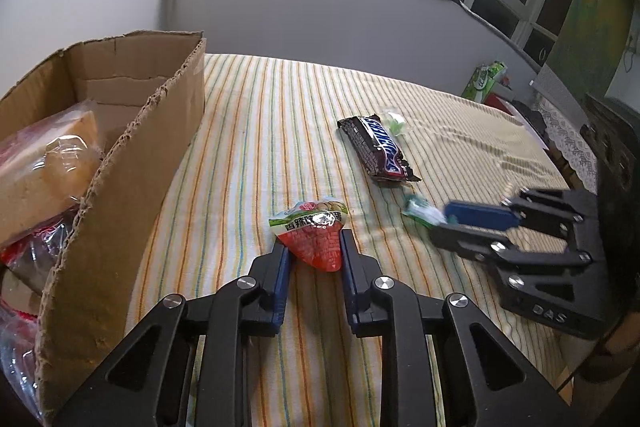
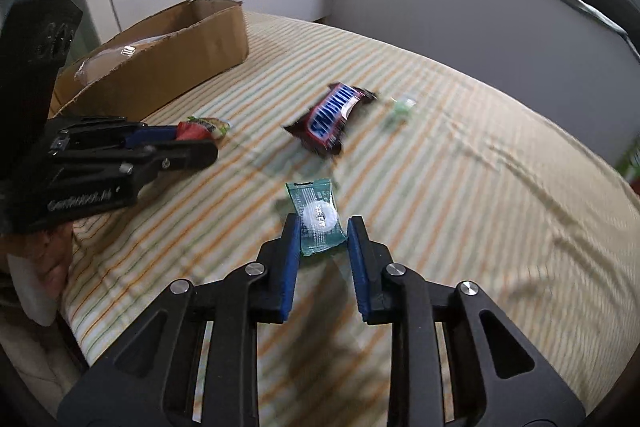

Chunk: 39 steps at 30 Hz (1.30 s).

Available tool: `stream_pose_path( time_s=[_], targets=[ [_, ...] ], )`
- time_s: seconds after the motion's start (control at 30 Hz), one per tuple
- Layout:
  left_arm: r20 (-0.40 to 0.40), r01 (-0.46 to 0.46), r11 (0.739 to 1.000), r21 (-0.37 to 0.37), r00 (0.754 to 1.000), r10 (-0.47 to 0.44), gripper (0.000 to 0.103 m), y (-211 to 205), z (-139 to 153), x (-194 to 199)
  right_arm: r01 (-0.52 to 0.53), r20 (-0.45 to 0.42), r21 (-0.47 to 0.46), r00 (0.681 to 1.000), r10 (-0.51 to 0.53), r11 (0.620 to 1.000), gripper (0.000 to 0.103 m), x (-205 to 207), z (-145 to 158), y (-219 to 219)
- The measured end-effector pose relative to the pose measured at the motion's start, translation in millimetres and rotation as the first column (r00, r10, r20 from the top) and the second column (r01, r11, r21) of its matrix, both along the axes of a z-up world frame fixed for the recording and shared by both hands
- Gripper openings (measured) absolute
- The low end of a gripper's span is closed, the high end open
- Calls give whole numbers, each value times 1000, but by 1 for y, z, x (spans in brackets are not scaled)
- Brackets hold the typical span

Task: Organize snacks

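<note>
My left gripper (image 1: 314,249) is clamped on a red-and-green triangular foil snack packet (image 1: 316,237), just beside the open brown cardboard box (image 1: 132,163) holding bagged snacks. My right gripper (image 2: 323,227) grips a small teal sachet with a white disc (image 2: 318,219). A dark chocolate bar wrapper (image 1: 378,149) lies on the striped tablecloth (image 1: 260,131) beyond, a small green candy (image 1: 394,123) touching it.

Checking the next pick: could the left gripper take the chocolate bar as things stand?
Probably not yet: the left gripper is shut on the red snack packet. The chocolate bar itself lies uncovered on the striped cloth.
</note>
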<state>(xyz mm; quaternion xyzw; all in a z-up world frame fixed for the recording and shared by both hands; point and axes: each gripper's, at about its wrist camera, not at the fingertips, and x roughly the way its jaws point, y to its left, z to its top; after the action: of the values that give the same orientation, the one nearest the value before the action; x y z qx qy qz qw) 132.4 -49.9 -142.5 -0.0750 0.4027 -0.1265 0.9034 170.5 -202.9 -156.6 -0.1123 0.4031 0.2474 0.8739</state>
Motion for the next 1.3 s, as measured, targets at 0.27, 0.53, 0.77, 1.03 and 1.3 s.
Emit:
stream_pose_path(
  time_s=[0.27, 0.53, 0.77, 1.03, 1.3],
  targets=[
    [4, -2, 1000, 26, 1000, 2, 21, -1, -1, -1, 177, 22, 108, 983, -180, 978, 25, -36, -4, -26],
    [119, 26, 995, 100, 992, -38, 21, -22, 16, -21, 294, 61, 227, 947, -314, 929, 25, -53, 1, -40],
    [189, 51, 997, 66, 980, -63, 21, -24, 50, -48, 307, 133, 256, 928, -348, 917, 25, -76, 35, -39],
    [289, 53, 998, 47, 955, -64, 21, -18, 93, -82, 269, 248, 262, 909, -334, 927, 25, -111, 88, -27],
    [376, 51, 998, 28, 925, -58, 21, -11, 125, -114, 242, 346, 270, 879, -329, 932, 25, -145, 131, -19]
  ],
)
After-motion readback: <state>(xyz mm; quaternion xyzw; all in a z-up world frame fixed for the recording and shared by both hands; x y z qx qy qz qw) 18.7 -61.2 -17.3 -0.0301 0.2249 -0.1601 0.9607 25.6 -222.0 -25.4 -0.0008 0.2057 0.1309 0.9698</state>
